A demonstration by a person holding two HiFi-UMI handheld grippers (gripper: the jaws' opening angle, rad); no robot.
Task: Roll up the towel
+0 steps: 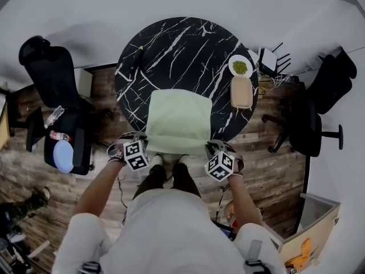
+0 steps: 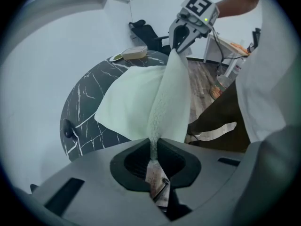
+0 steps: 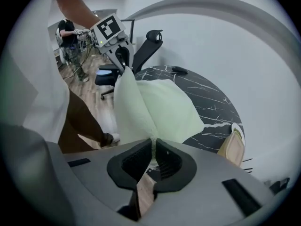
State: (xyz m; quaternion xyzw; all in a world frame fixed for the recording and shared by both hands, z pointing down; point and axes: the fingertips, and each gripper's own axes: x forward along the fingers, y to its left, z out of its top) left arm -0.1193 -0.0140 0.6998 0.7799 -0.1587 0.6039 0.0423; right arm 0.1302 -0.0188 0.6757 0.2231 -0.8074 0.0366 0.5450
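A pale green towel (image 1: 178, 119) lies on the round black marble table (image 1: 177, 44), its near edge lifted off the table's front rim. My left gripper (image 1: 142, 147) is shut on the towel's near left corner, and my right gripper (image 1: 212, 150) is shut on the near right corner. In the left gripper view the towel (image 2: 141, 102) rises from the closed jaws and stretches across to the right gripper (image 2: 181, 44). In the right gripper view the towel (image 3: 160, 105) runs the same way to the left gripper (image 3: 123, 60). The near edge hangs taut between both grippers.
A white plate with green food (image 1: 240, 66) and a tan oblong dish (image 1: 241, 92) sit at the table's right edge. A small dark object (image 1: 138, 53) lies at the left of the table. Black office chairs (image 1: 48, 67) (image 1: 311, 124) stand on either side on the wooden floor.
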